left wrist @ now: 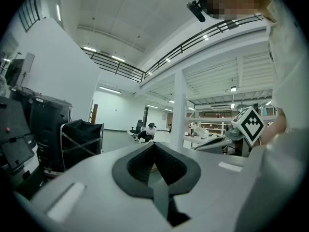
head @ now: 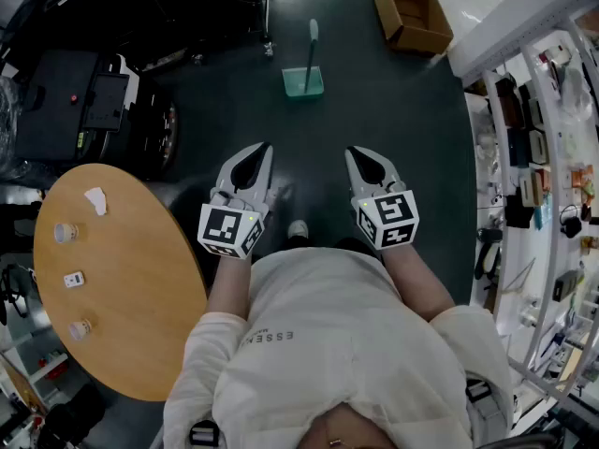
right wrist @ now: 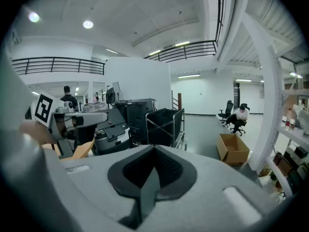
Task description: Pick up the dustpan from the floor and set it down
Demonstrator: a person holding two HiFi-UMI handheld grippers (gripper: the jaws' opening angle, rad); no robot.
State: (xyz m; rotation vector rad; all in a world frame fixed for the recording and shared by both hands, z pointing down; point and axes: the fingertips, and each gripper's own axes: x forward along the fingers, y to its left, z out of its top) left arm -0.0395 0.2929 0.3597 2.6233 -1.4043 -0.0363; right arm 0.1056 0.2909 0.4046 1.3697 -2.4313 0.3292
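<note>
I hold both grippers out level in front of my chest, side by side and apart. My left gripper [head: 260, 150] has its jaws pressed together with nothing between them, and my right gripper [head: 356, 153] is closed and empty too (it tips slightly downward). The pale green plastic dustpan with its upright handle [head: 303, 79] stands on the dark floor [head: 393, 148] well ahead of both, touched by neither. An open brown cardboard box [head: 412, 13] sits beyond it to the right. A round wooden table [head: 140, 325] stands at my left.
</note>
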